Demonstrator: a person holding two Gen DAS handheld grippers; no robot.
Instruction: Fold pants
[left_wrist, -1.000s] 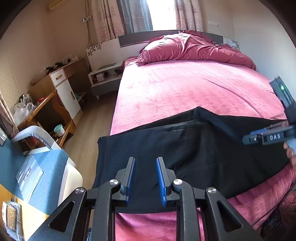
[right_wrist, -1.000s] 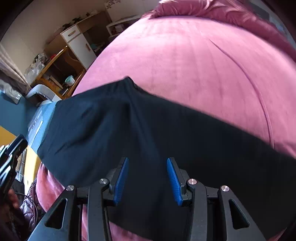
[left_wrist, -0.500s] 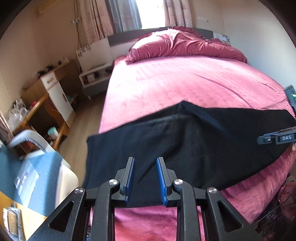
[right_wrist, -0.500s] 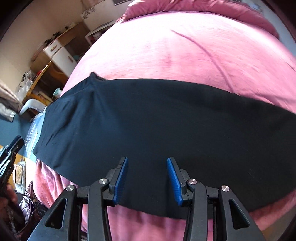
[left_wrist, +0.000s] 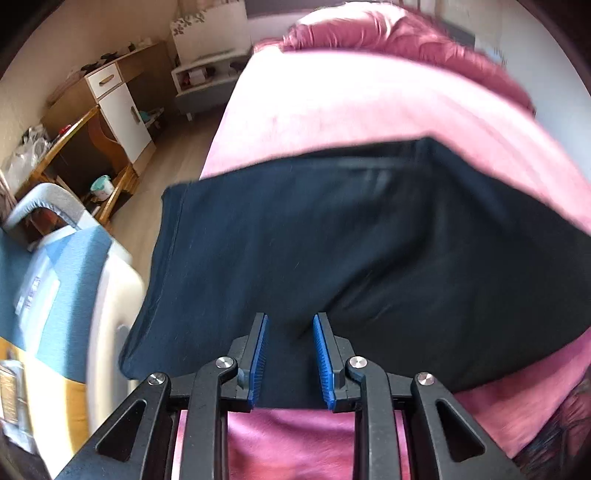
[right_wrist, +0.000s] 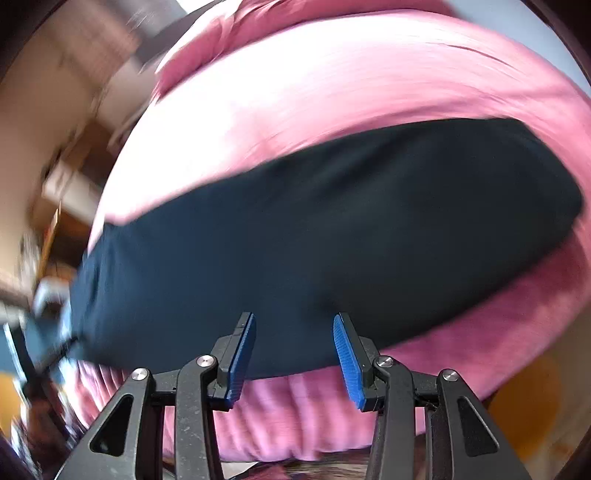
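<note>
Black pants (left_wrist: 369, 240) lie flat across pink bed (left_wrist: 332, 110), one end overhanging its side. Both cameras now closer, lower than a second ago. Left hand-held gripper (left_wrist: 289, 354) jaws opening, empty, above near hem; right hand-held gripper (right_wrist: 293, 354) part-open, empty. Next likely: pinch near edge.

Each gripper, left (left_wrist: 288, 356) and right (right_wrist: 293, 360), is built of matte black linkages joined by silver screws; ribbed blue pads line the fingers (left_wrist: 258, 358).

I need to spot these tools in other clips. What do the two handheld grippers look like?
Both match: the left gripper and right gripper have black, textured linkage arms with triangular cut-outs, silver round pivot screws, and two slim fingers faced with ribbed blue pads.
</note>
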